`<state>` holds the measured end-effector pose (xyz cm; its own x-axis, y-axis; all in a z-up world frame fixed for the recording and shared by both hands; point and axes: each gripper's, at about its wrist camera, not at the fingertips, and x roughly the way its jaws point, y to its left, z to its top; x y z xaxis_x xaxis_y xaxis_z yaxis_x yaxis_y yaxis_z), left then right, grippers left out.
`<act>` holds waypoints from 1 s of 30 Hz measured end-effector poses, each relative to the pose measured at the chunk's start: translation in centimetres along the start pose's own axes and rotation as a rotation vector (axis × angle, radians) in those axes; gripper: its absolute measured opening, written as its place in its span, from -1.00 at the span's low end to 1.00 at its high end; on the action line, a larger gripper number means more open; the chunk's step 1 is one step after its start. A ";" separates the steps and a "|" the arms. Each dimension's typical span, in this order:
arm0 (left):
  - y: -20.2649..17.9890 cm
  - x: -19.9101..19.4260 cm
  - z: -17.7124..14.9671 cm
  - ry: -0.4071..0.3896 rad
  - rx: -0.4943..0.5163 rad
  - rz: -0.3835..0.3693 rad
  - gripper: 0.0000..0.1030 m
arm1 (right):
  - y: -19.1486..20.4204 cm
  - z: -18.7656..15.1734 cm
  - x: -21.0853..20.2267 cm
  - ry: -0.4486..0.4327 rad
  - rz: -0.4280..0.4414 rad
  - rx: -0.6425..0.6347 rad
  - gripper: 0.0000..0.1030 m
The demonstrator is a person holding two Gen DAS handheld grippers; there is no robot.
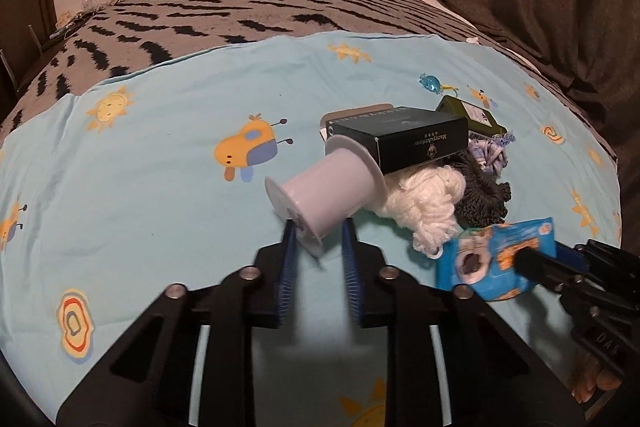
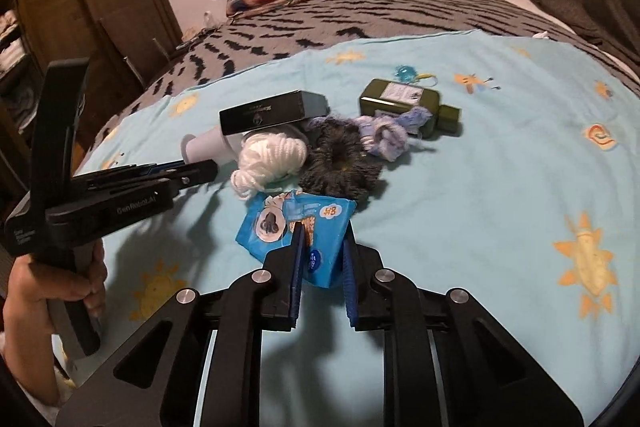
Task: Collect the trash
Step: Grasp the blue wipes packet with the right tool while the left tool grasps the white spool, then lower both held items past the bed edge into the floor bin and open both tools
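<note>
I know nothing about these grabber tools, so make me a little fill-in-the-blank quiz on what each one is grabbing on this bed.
1. The left gripper straddles the near flange of a pale plastic ____, which lies on its side.
2. The right gripper has its fingers around a crinkled snack wrapper coloured ____.
3. The black rectangular box rests partly on top of the empty spool and a bundle of ____ yarn.
4. The dark green bottle lies on the ____ cartoon-print sheet.

Missing words: spool; blue; white; light blue
</note>
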<state>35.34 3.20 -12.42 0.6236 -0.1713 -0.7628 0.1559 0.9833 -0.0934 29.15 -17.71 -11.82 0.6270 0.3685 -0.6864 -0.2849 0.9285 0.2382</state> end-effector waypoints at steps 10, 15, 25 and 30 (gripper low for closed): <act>-1.1 -4.3 -2.4 -0.044 0.043 0.016 -0.91 | -0.9 -2.2 -4.1 -0.024 -0.029 0.018 -0.75; -2.2 -7.4 -4.9 -0.055 0.047 0.005 -0.91 | -0.7 -3.7 -7.2 -0.037 -0.047 0.019 -0.77; -6.3 -14.8 -11.6 -0.089 0.065 -0.051 -0.91 | 0.3 -8.1 -13.6 -0.069 -0.067 0.019 -0.79; -7.9 -17.7 -15.1 -0.102 0.073 -0.077 -0.91 | 0.5 -10.4 -16.6 -0.083 -0.084 0.010 -0.79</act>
<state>11.48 -0.64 -7.81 0.6816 -0.2555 -0.6857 0.2595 0.9606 -0.1000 11.05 -23.82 -7.48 0.7067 0.2916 -0.6447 -0.2221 0.9565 0.1891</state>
